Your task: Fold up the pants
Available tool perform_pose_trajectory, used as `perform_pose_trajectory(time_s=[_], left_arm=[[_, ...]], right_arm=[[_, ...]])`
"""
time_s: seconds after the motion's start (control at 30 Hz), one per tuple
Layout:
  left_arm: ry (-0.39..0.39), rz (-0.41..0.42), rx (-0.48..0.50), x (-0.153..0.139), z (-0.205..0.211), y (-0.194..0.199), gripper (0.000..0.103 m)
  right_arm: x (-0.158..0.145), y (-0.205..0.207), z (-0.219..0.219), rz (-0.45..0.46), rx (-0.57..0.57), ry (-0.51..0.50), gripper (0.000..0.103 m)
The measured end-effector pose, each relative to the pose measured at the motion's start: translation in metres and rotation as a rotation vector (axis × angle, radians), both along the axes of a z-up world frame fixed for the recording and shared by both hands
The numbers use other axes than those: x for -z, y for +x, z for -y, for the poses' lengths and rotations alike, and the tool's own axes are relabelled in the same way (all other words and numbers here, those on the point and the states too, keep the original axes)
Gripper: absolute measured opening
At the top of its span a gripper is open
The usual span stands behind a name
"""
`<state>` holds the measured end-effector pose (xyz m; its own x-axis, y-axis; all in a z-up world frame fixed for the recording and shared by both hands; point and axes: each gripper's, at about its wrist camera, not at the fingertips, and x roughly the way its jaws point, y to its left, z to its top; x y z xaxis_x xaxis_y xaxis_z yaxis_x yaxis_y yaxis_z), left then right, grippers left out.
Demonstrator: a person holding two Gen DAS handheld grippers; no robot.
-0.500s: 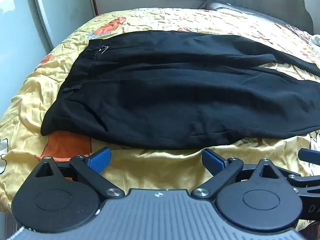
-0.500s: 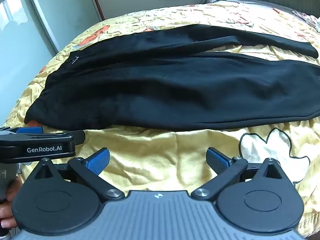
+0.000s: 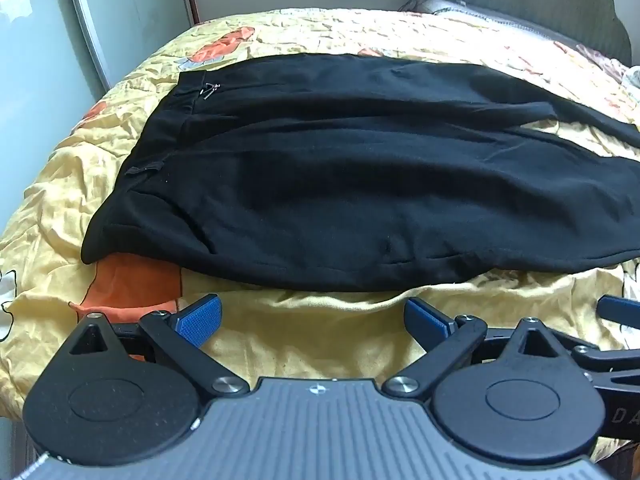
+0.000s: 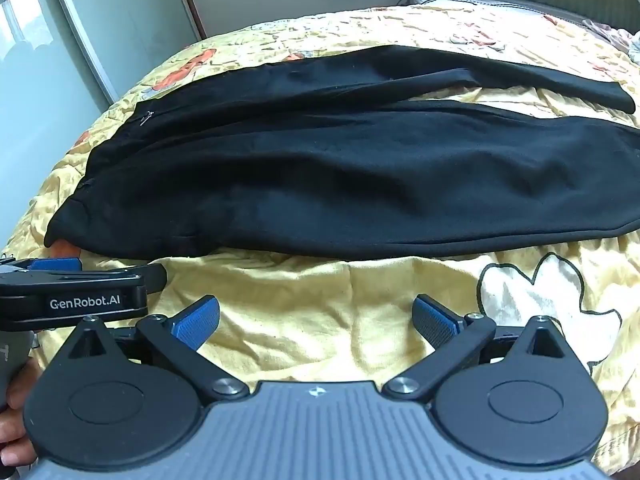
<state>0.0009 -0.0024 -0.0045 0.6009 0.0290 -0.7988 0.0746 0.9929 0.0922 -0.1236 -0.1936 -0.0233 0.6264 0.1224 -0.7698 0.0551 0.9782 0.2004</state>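
Black pants (image 3: 360,184) lie spread flat across a yellow bedspread (image 3: 312,340), waistband to the left and both legs running right. In the right wrist view the pants (image 4: 340,176) show both legs apart, the far one ending at a cuff on the right. My left gripper (image 3: 312,318) hovers open just short of the pants' near edge, with only bedspread between its blue pads. My right gripper (image 4: 316,320) is open too, a little back from the near leg's hem line. The left gripper (image 4: 72,280) also shows at the left edge there, held by a hand (image 4: 16,420).
The bedspread (image 4: 320,300) is wrinkled, printed with orange and white cartoon shapes. A pale wall and sliding door (image 3: 60,40) stand to the left. A grey pillow (image 4: 500,4) and a dark headboard lie at the far end.
Both grippers have edged slightly closer to the near edge of the pants. Their jaws stay wide and the pants have not moved.
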Motion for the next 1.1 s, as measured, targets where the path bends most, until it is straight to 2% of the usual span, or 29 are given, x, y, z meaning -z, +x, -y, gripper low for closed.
perform_pose_trajectory(time_s=[1.1], left_arm=[[-0.032,-0.025,-0.021,0.0042,-0.0062,-0.0001,0.099]], right_arm=[[-0.0052,-0.0022,-0.0022,0.006,-0.015,-0.008,0.103]])
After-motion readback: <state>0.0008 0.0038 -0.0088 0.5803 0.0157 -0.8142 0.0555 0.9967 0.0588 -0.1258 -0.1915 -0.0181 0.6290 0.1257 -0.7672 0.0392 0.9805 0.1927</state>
